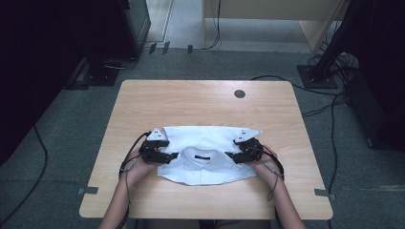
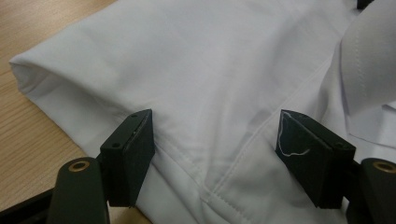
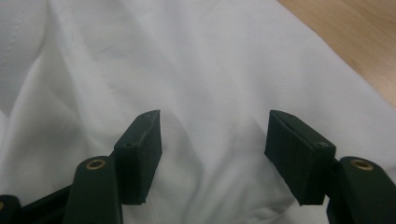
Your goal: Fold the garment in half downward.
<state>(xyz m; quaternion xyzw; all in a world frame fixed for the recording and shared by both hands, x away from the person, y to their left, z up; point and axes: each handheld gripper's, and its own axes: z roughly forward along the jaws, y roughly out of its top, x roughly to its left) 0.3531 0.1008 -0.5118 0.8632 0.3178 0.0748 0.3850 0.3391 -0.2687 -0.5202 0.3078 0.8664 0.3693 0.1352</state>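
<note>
Shirt [image 1: 205, 157]: lying folded near the bench's [image 1: 200, 100] near edge.
Left tool [image 1: 165, 155]: resting on it, jaws gaping, gripping nothing.
Right tool [image 1: 236, 155]: likewise.

I'm seeing a folded white shirt [image 1: 205, 155] lying collar-up on the wooden table [image 1: 200, 102]. I'm holding 2 grippers against it: left gripper [image 1: 173, 155] and right gripper [image 1: 229, 154], either side of the collar [image 1: 203, 155].

High view: fixed above the near table [image 1: 200, 102] edge, looking forward and down | Left gripper view: rides low, very close over white shirt [image 2: 196, 70], table at left | Right gripper view: equally close, probably aimed down | Shared: shirt [image 1: 205, 143] fabric.
</note>
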